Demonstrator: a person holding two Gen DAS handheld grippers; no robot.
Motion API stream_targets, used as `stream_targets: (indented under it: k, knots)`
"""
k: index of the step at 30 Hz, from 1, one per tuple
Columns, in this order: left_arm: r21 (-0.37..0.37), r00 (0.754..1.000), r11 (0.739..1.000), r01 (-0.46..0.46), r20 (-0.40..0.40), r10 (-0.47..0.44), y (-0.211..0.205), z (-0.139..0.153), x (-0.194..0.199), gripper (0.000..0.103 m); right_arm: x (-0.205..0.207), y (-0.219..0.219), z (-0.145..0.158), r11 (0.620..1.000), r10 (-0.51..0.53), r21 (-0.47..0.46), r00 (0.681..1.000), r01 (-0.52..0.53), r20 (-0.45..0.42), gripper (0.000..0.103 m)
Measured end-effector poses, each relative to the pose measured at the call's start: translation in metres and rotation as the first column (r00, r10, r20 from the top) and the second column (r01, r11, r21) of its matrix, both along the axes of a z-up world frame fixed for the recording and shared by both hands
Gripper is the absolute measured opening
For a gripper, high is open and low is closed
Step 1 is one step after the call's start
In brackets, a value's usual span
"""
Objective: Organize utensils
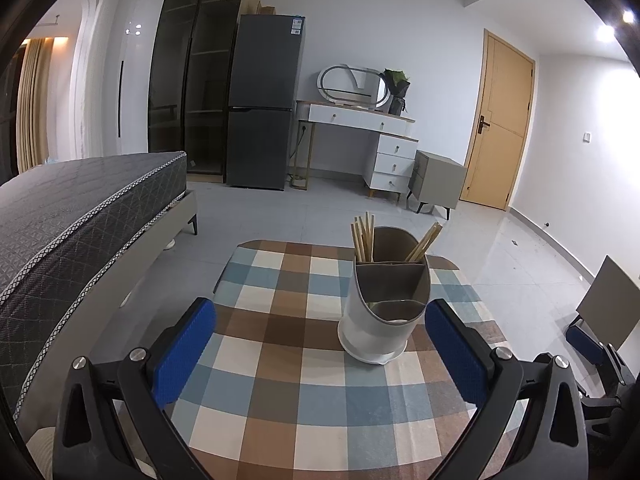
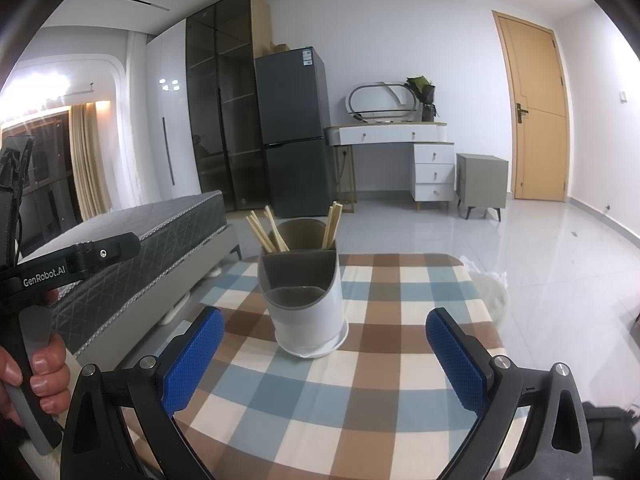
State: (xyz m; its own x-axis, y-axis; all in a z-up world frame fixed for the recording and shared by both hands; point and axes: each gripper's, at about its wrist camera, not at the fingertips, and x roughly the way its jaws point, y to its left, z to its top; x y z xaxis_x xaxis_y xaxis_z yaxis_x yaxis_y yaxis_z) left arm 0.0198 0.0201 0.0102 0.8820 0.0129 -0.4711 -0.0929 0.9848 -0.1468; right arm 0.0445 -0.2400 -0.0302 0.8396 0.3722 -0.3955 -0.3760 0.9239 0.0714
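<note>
While both my left hand-held gripper (image 1: 320, 344) and right hand-held gripper (image 2: 324, 354) gape wide and empty, the chopsticks (image 1: 363, 238) stand in the holder (image 1: 384, 304) at frame centre. They look light, stiff and slippery, so I'd pinch mid-shaft.

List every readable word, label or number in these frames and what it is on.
"GenRobot.AI": on the black arm of the left tongs' body, right wrist view.
Stickers on the fridge top corner: too small to read.
Nothing else carries legible text.
</note>
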Motion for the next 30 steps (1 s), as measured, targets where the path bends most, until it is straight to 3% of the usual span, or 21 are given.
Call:
stream_targets:
  k: [30]
  knots:
    - [0.015,1.0,1.0,-0.012,-0.004,0.012,-0.0042,-0.002,0.0003,0.101,0.001,0.0021,-0.0071,1.0,0.011,0.005,1.0,-0.011,-0.019,0.102]
